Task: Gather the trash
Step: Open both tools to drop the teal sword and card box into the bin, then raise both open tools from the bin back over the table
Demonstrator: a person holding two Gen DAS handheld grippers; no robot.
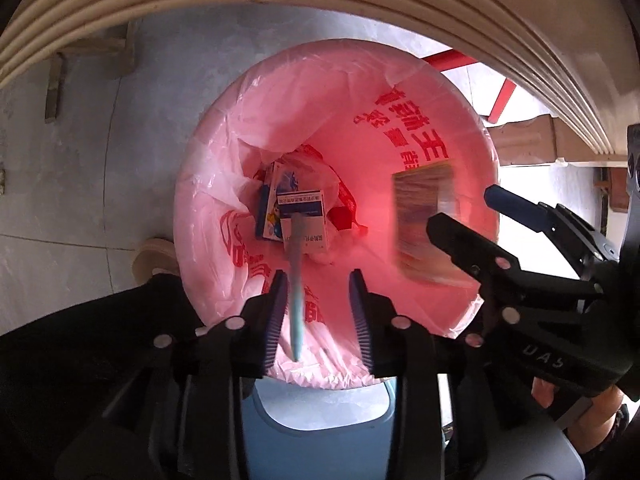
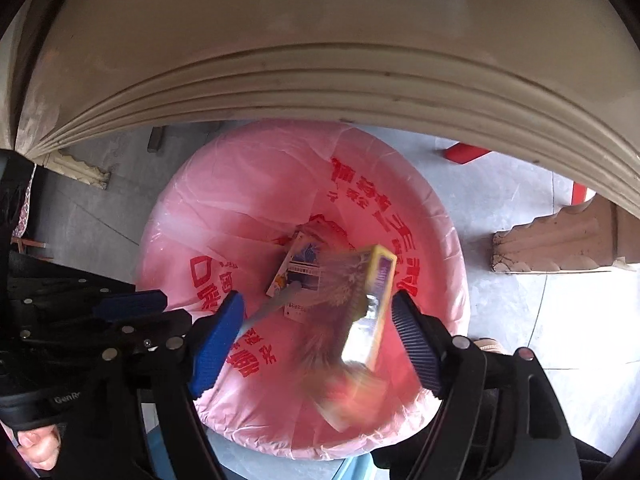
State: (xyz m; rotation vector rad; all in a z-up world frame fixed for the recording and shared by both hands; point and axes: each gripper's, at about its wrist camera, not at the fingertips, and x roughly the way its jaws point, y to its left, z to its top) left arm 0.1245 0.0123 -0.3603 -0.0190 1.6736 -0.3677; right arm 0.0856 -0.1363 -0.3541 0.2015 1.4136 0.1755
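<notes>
- Left wrist view: the left gripper [image 1: 320, 312] hangs over the bin [image 1: 486, 216], which is lined with a pink bag [image 1: 224, 168]. Its jaws stand apart, and a pale blue pen [image 1: 295, 280] is between them, blurred. It lies close along the left pad but does not look pinched, so I take it to be let go and dropping.
- The pen's long axis runs almost straight down into the bin, its far end toward the boxes [image 1: 296, 208] already at the bottom.
- At the right of this view the right gripper [image 1: 460, 210] reaches over the rim, with a blurred box [image 1: 426, 224] hanging inside the bin ahead of it.
- Right wrist view: the right gripper [image 2: 320, 340] has wide-open jaws. The box [image 2: 360, 320] is between them but touches neither pad, smeared as if falling. Its long axis tilts from near the camera down and away, the yellow-edged end leading toward the bag's [image 2: 240, 184] middle.
- The pen [image 2: 276, 300] shows as a grey streak beside the left pad, aimed at the boxes [image 2: 300, 272] below.
- Progress, as I judge it: some trash is already binned and two more pieces are over the opening, released. Whether more remains I cannot tell, since only floor [image 2: 540, 320] and a table edge [image 2: 320, 72] show around the bin [image 2: 280, 446].
</notes>
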